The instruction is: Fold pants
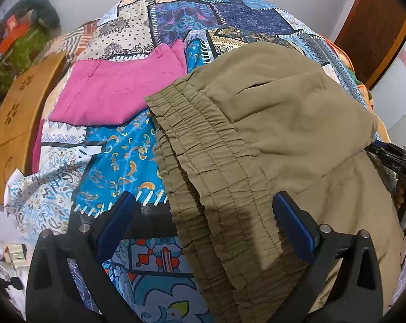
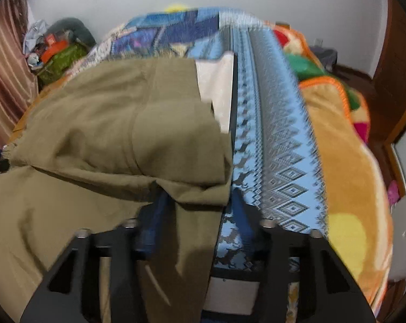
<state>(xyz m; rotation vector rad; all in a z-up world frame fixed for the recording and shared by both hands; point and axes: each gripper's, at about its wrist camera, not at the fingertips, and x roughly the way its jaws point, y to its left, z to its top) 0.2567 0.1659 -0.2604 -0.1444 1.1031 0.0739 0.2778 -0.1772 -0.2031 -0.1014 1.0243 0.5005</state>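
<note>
Olive pants (image 1: 256,145) lie part-folded on the patchwork bedspread (image 1: 127,158), right of folded pink pants (image 1: 116,94). Left gripper (image 1: 205,202) fingers spread wide over waistband — right gripper (image 2: 197,202) fingers w/ cloth between, grip unclear.

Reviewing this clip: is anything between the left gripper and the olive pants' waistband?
Nothing visible is. The left gripper is open, and the elastic waistband of the olive pants already lies between its fingers, over the patterned bedspread. The folded pink garment lies further back, clear of that path.
</note>
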